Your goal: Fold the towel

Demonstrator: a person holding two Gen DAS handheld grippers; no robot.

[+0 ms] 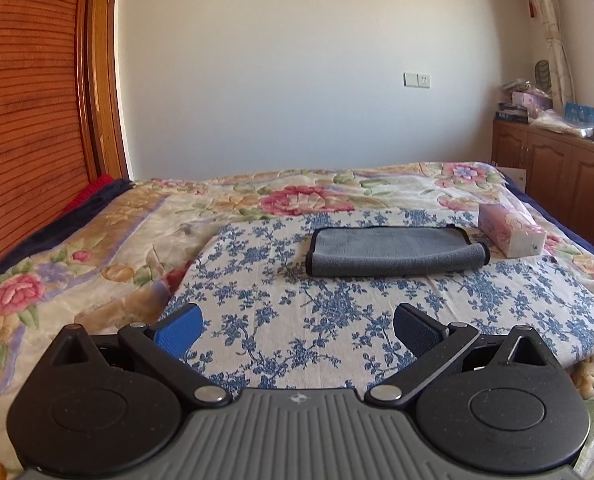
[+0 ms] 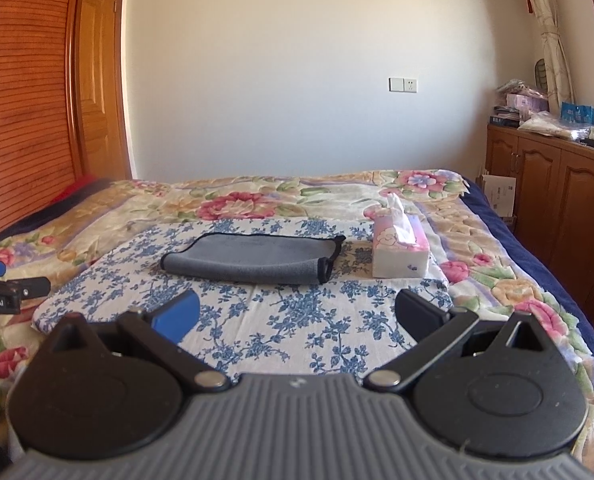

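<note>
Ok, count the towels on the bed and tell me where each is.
1: a folded grey microfibre towel with black trim lies on the blue-flowered white cloth, left of the pink tissue box.

Partly cut-off white lettering "Robot.AI" readable on black body of left gripper (image 2: 1, 286), at left edge of right wrist view. Print on tissue box (image 2: 400, 250) and cabinet-top boxes too small to read.

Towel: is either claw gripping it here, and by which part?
Nothing is held. The left claw and right claw are both open, short of the towel, which lies folded on the bed.
</note>
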